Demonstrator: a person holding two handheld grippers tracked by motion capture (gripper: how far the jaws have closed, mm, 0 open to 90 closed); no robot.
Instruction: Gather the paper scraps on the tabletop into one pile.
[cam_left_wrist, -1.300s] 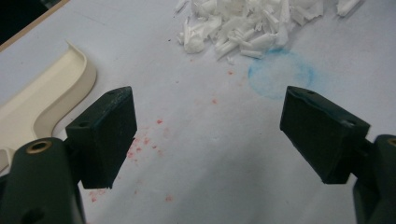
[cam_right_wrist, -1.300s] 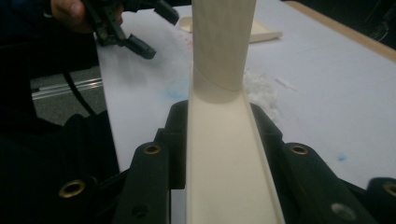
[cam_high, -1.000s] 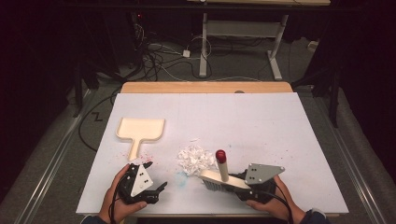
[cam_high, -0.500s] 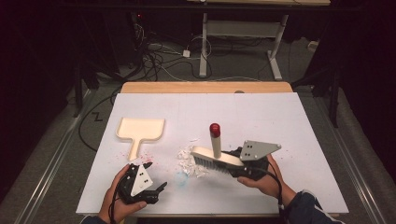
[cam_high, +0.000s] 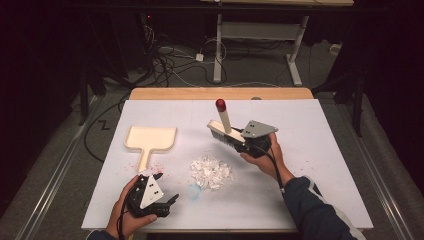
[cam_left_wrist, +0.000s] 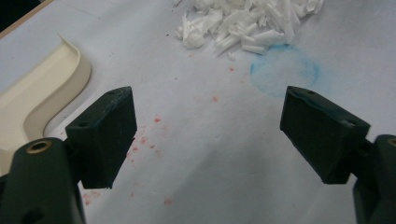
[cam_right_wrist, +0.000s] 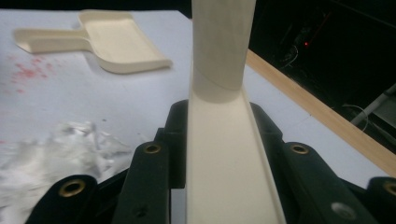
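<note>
right gripper (cam_high: 246, 141): gripping the brush (cam_high: 227, 131) by its flat back, jaws pressing on both sides; holding it in the air beyond and right of the paper scraps (cam_high: 210, 171), red-tipped handle sticking up.
right gripper view: showing the cream brush back clamped between the two black jaws (cam_right_wrist: 224, 154); bristles hidden here, but the high view is showing them along the brush's lower edge.
left gripper (cam_high: 170, 204): resting low on the table (cam_high: 320, 165), near-left of the paper scraps, jaws standing wide with nothing between.
left gripper view: showing bare white table between the jaws, red specks (cam_left_wrist: 154, 140) and a blue smudge (cam_left_wrist: 285, 70) just short of the scraps (cam_left_wrist: 247, 23); specks barely reading in the high view.
dustpan (cam_high: 150, 140): lying flat, left of the paper scraps and apart from them, handle pointing to the near edge.
paper scraps: sitting in one loose white heap, touching neither gripper.
</note>
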